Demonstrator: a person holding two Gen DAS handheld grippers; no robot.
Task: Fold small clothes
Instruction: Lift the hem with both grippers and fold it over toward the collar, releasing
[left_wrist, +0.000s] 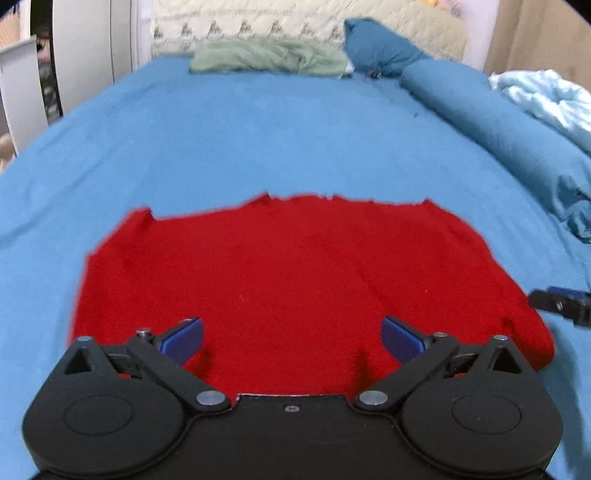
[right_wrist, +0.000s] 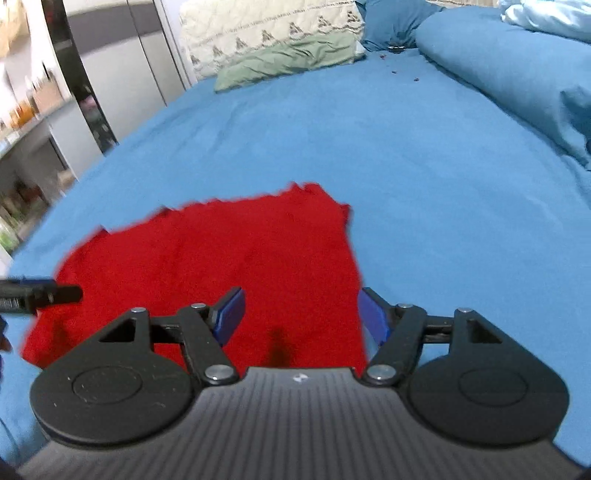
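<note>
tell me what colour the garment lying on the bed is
The garment is plain solid red with no visible pattern, seen best in the left wrist view, spread on the blue sheet.

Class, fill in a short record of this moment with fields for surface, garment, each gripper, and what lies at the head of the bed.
surface: blue bedsheet
garment: red cloth, spread flat on the sheet
left gripper: open, over the cloth's near edge
right gripper: open, straddling the cloth's right edge
head of bed: green cloth, blue pillow, quilted cream cover
</note>
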